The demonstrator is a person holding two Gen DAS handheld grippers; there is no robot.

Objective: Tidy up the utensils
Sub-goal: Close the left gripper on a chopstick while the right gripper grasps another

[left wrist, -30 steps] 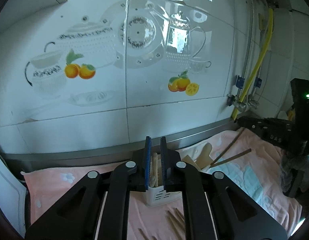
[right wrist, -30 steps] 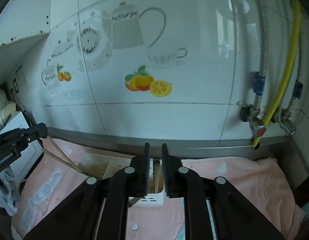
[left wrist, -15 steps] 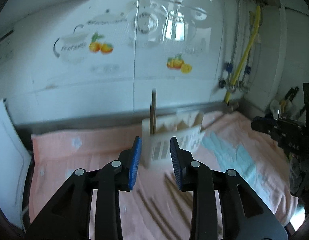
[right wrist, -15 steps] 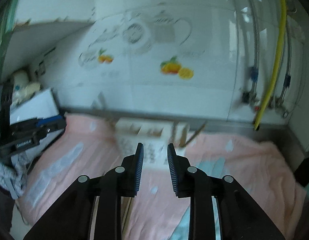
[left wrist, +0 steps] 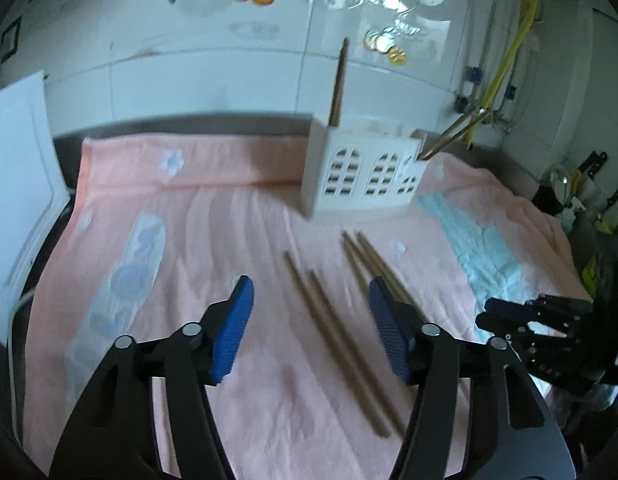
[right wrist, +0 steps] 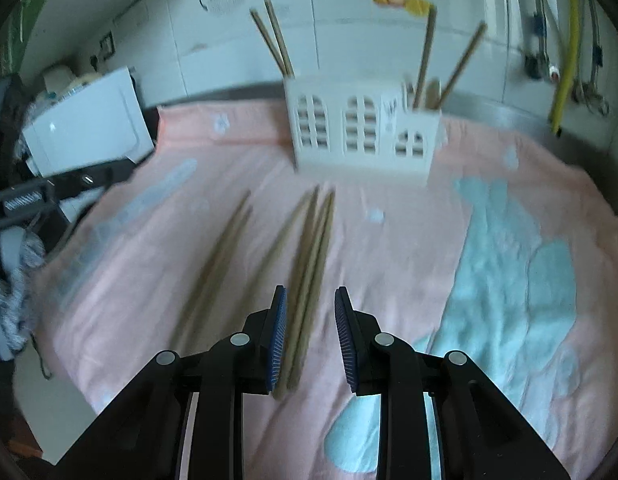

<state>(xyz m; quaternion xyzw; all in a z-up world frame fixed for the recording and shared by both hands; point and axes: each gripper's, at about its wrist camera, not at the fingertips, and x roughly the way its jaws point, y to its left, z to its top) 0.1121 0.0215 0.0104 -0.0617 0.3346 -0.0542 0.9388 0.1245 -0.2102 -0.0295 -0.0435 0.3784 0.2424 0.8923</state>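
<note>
Chopsticks point(right wrist: 309, 248) loose mid-towel point(right wrist: 389, 264), long axis toward white holder point(right wrist: 365, 136) at back edge. Right gripper point(right wrist: 311, 332) nearest, part-open, straddling near ends, empty. Left gripper point(left wrist: 309, 332) wide apart, empty, above another pair point(left wrist: 333, 332).

Both grippers back off from holder point(left wrist: 363, 178); left point(left wrist: 309, 332) opens wide, right point(right wrist: 310, 334) opens partly, over loose chopsticks point(right wrist: 309, 256).

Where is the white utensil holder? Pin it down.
In both wrist views the white utensil holder stands upright at the back of the pink towel near the tiled wall, beyond the loose chopsticks.
</note>
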